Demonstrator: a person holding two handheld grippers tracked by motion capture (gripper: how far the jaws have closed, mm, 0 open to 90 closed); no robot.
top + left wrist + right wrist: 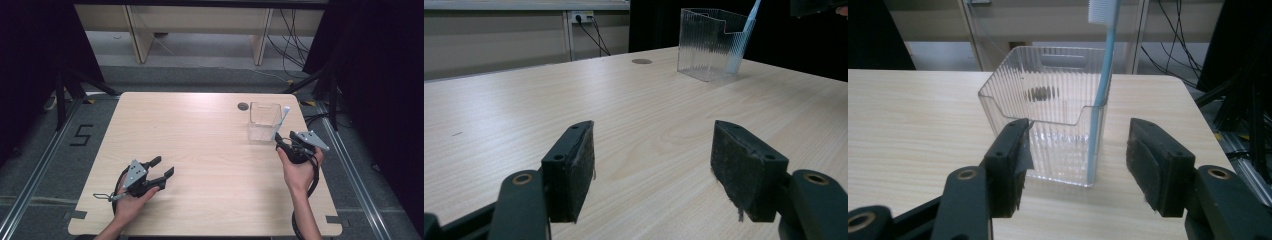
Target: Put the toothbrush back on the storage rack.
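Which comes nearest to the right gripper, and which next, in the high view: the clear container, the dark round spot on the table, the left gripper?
1. Clear container, just ahead of the right gripper, toothbrush inside.
2. Dark round spot, beyond the container, far table edge.
3. Left gripper, across the table, near side.

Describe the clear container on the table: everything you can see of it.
The clear container is a ribbed, see-through box that looks like plastic, open on top, its front wall cut lower and a slot handle in its back wall. It stands upright on the wooden table near the far right corner. A light blue toothbrush stands inside, leaning in a front corner, bristles up. The right claw is open just before it, not touching.
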